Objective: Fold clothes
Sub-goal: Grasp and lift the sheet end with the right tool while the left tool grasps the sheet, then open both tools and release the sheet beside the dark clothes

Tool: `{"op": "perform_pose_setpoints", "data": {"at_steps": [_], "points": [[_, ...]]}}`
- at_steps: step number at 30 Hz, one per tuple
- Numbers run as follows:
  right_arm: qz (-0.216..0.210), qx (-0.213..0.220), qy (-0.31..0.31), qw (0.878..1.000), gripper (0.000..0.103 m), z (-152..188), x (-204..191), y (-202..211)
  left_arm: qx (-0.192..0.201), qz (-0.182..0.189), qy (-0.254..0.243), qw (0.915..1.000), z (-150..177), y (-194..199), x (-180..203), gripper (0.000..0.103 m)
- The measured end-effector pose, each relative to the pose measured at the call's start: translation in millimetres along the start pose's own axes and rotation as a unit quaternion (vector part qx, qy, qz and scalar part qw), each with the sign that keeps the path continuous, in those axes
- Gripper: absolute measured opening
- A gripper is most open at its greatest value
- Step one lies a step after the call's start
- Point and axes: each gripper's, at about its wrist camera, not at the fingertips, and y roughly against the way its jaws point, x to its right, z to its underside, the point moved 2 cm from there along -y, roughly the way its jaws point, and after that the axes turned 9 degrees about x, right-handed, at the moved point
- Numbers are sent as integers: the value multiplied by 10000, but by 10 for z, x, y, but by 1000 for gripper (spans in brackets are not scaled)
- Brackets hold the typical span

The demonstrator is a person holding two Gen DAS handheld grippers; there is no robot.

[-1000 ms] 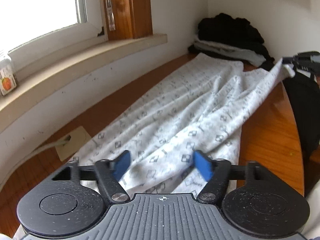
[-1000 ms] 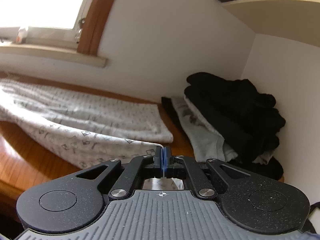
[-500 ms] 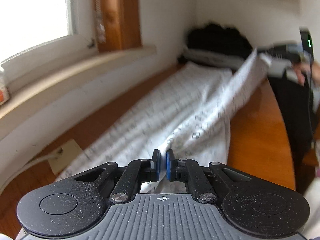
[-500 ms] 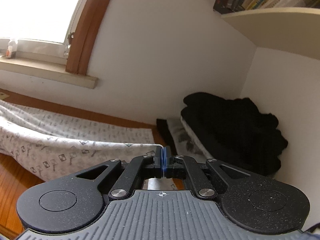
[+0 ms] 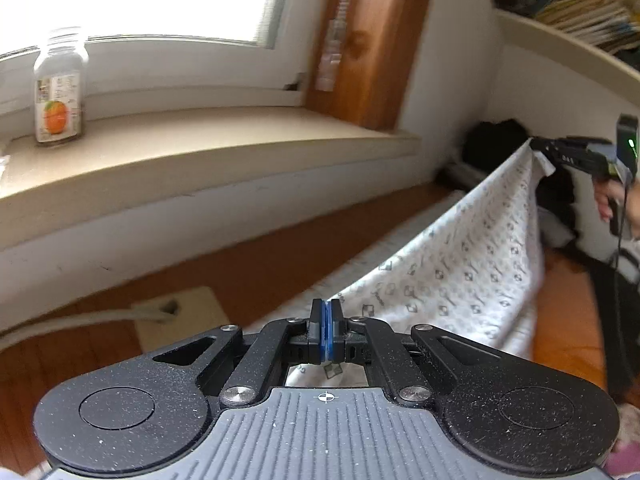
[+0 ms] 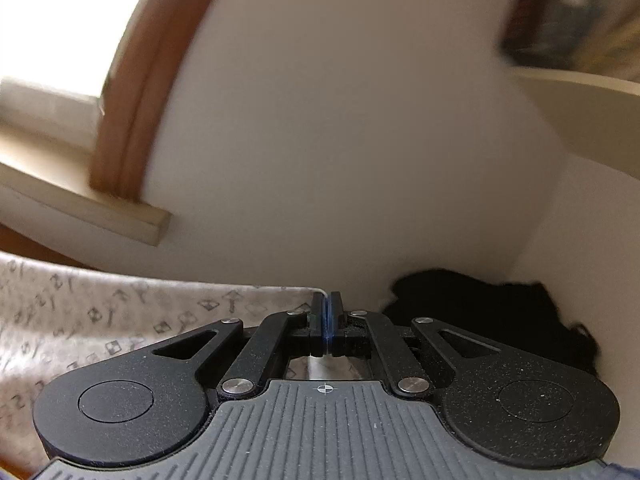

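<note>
A white patterned garment (image 5: 452,276) hangs stretched above the wooden table (image 5: 256,264) between both grippers. My left gripper (image 5: 327,312) is shut on its near edge, and cloth shows under the blue pads. In the left wrist view my right gripper (image 5: 536,145) holds the far corner raised at the right, a hand behind it. The right wrist view shows my right gripper (image 6: 327,304) shut on the garment (image 6: 100,320), which trails off to the left.
A pile of dark clothes (image 6: 492,316) lies in the far corner by the wall. A jar with an orange label (image 5: 58,92) stands on the window sill (image 5: 208,140). A cable and its floor plate (image 5: 176,316) sit at left. Books fill a shelf (image 5: 576,4) above.
My left gripper shut on the garment's near edge and lifted it off the table. My right gripper rose with the far corner, so the cloth now hangs taut between them.
</note>
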Motion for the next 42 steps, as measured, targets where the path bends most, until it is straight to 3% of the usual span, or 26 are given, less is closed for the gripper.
{"op": "perform_pose_setpoints", "data": {"at_steps": [3, 4, 6, 12, 16, 19, 28, 30, 31, 32, 37, 39, 42], "points": [[65, -361, 6, 9993, 2, 35, -177, -515, -153, -330, -155, 9992, -27, -158, -77, 2], [56, -511, -74, 9986, 7, 86, -215, -625, -252, -459, -199, 9984, -7, -212, -105, 2], [-12, -747, -252, 9969, 11, 195, -274, -784, -378, -666, -226, 9968, 53, -274, -150, 13], [-459, -1045, -962, 9888, 24, 578, -98, -664, -206, -504, -123, 9984, 155, -255, -225, 42], [-523, -1186, -1828, 9746, 32, 854, 247, -510, -208, -467, -58, 9987, 145, -283, -248, 42], [-623, -1286, -2205, 9649, 32, 1002, 401, -391, -193, -481, -36, 9986, 168, -281, -234, 56], [-610, -1431, -2695, 9504, 32, 1258, 464, -388, -220, -527, -132, 9983, 170, -274, -216, 57], [-557, -1518, -2568, 9528, 30, 1259, 417, -430, -221, -520, -133, 9983, 173, -272, -217, 57], [-546, -1504, -2523, 9543, 21, 1247, 409, -428, -220, -517, -131, 9983, 174, -270, -219, 57], [-550, -1452, -2501, 9557, 3, 1229, 411, -411, -220, -514, -129, 9984, 175, -270, -221, 57], [-112, -896, -2365, 9674, 3, 997, 566, -96, -219, -505, -127, 9984, 174, -278, -226, 58], [33, -956, -2124, 9725, 3, 977, 578, 2, -221, -510, -137, 9984, 175, -285, -220, 60], [73, -1454, -1840, 9721, 8, 1124, 540, -69, -237, -490, -181, 9984, 176, -299, -204, 63]]}}
